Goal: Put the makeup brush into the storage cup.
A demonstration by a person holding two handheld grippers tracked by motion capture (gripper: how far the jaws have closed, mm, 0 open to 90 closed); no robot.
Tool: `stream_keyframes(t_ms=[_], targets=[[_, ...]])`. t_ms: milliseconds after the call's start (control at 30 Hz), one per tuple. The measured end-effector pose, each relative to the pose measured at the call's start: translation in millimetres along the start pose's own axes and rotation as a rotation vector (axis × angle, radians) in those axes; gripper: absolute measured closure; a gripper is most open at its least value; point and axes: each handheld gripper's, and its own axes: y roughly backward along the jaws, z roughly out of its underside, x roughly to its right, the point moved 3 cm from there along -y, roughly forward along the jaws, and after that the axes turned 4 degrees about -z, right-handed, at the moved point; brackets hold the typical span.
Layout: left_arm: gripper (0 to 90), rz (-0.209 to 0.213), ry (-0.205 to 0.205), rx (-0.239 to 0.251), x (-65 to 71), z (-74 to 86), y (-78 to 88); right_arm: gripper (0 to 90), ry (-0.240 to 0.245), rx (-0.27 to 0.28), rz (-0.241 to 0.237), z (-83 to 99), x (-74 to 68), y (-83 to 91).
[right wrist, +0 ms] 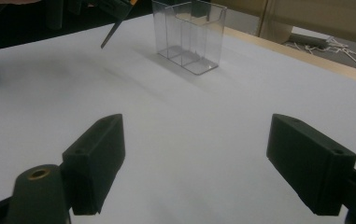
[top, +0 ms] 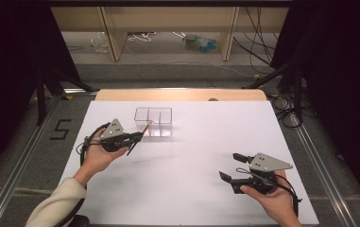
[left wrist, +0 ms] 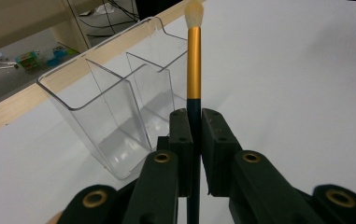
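White table covering [top: 192, 156] spreads under both hands, with a clear three-compartment organizer [top: 153, 121] standing toward its far left. Just beside the organizer's near left corner, the left gripper [top: 137, 138] clamps a makeup brush [left wrist: 194, 70] by its dark handle, bristles pointing toward the organizer. Near right, the right gripper [top: 232, 168] hovers with jaws wide apart, holding nothing.
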Motion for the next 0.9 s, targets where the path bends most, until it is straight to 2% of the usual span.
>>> stream_keyframes(t_ms=[533,567,633,733,800,900], targets=[[83.1,-0.01,0.004,0.015,0.7,-3.1,-0.5,20.6,0.003,-0.011,0.009,0.2,1.0,1.2],[83.1,-0.014,0.007,0.02,1.1,-3.5,-0.3,20.5,0.002,0.005,0.001,0.2,1.0,-0.3],[83.1,-0.018,0.004,0.025,1.1,-4.5,0.1,20.6,0.002,-0.011,0.01,0.2,1.0,1.3],[83.2,-0.023,0.009,0.029,2.3,-5.7,0.1,20.5,0.003,0.003,0.004,0.4,1.2,-0.4],[83.1,-0.03,0.004,0.032,2.4,-6.5,-0.2,20.5,0.005,-0.014,0.012,0.5,1.1,1.1],[83.2,-0.035,0.003,0.037,2.1,-8.1,-0.4,20.6,0.003,-0.012,0.01,0.2,1.0,1.3]])
